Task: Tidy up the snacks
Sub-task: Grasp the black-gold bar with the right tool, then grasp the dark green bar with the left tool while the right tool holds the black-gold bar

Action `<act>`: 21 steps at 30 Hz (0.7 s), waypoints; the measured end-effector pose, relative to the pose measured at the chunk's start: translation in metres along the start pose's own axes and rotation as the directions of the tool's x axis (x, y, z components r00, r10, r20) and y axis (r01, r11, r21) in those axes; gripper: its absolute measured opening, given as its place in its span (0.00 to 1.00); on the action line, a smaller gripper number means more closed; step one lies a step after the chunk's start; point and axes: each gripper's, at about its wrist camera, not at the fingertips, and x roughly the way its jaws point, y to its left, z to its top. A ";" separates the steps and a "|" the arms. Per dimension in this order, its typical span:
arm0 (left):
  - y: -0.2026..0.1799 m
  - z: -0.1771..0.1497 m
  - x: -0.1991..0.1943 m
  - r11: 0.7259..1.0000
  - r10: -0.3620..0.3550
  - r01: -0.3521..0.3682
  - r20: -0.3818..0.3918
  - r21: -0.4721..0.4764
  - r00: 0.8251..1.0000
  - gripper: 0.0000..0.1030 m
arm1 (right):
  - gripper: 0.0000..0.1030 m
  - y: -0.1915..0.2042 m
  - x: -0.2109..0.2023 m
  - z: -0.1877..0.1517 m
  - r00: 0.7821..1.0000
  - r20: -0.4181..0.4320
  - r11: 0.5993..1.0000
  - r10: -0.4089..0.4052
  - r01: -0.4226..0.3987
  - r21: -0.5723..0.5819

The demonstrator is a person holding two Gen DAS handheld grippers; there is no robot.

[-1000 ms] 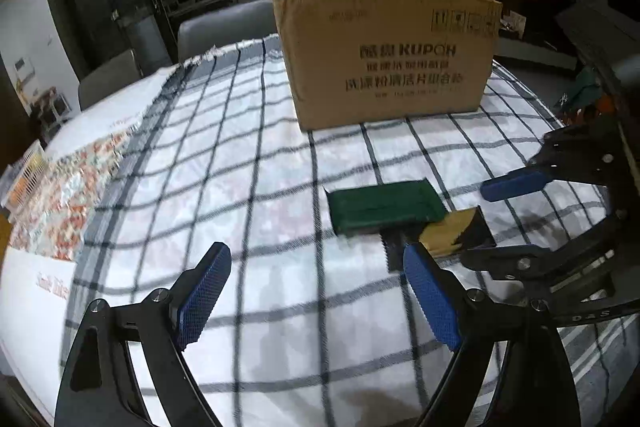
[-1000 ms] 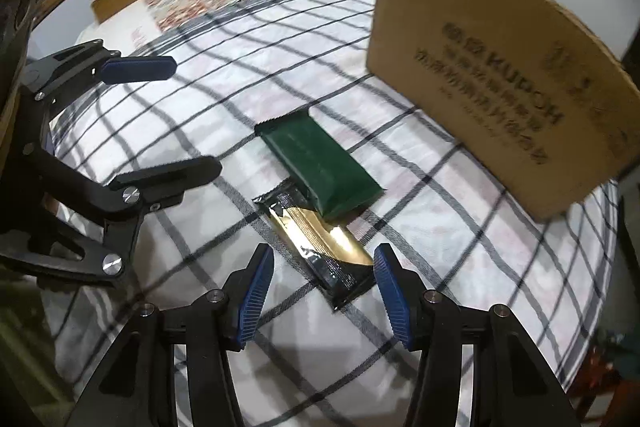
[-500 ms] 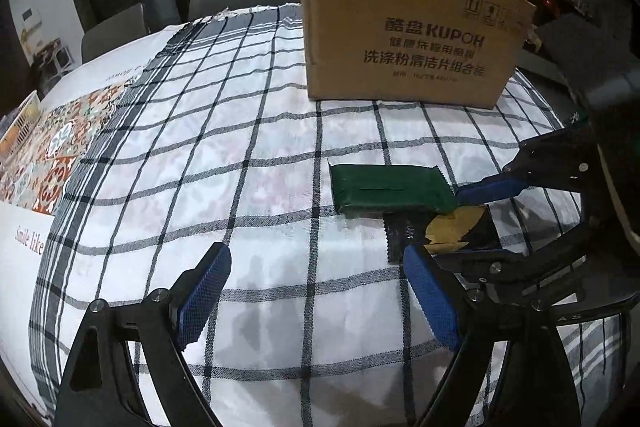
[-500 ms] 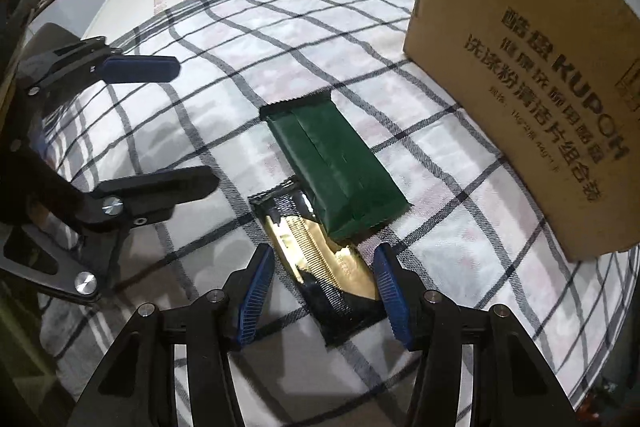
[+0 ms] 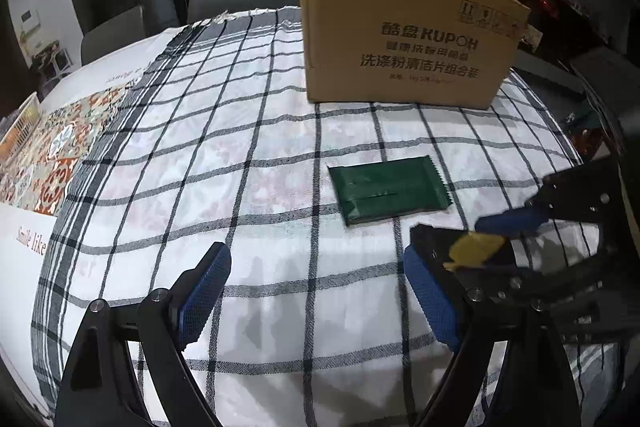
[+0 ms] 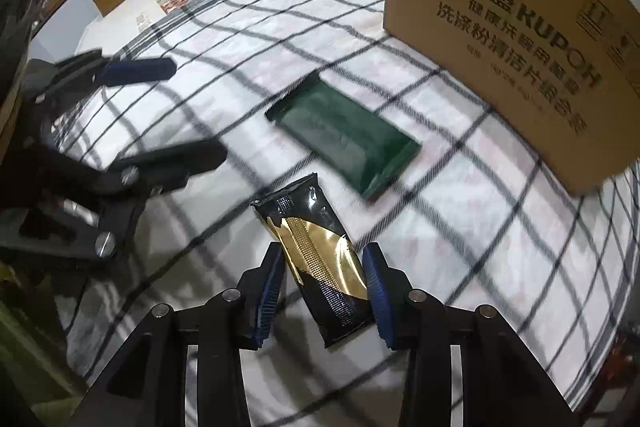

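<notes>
Blue-padded fingers of your left gripper [image 5: 316, 301] stand spread wide in the left wrist view, with nothing between them but the checked tablecloth [image 5: 248, 155]. Ahead of it the green snack pack [image 5: 390, 189] lies flat on the cloth, well short of the cardboard box [image 5: 404, 39] that stands upright at the far side. To the right, your right gripper [image 5: 496, 247] reaches in, and a black-and-gold snack bar [image 5: 472, 247] sits between its fingers; motion blur hides the contact there.

Your right wrist view shows it better: the right gripper [image 6: 326, 297] is closed most of the way around the black-and-gold snack bar [image 6: 320, 255], and each blue pad touches or nearly touches a long edge of the wrapper. You cannot tell from this view whether the bar is lifted off the tablecloth [image 6: 460, 227]. The green snack pack [image 6: 344, 135] lies just beyond it, apart from it, between the bar and the cardboard box [image 6: 520, 27]. At left, your left gripper [image 6: 160, 115] hangs wide apart and blurred.
</notes>
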 end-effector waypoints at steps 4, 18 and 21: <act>-0.007 -0.002 -0.008 0.999 -0.022 0.021 0.013 0.044 1.000 0.86 | 0.40 0.005 -0.014 -0.014 0.999 0.041 0.997 -0.013 0.010 0.071; -0.018 0.032 0.006 0.883 -0.250 0.247 -0.044 0.400 0.967 0.86 | 0.40 -0.001 -0.048 -0.036 0.925 0.230 0.751 -0.301 0.082 0.655; -0.025 0.041 0.016 0.820 -0.295 0.292 -0.073 0.492 0.953 0.86 | 0.40 -0.001 -0.041 -0.038 0.920 0.238 0.689 -0.311 0.046 0.723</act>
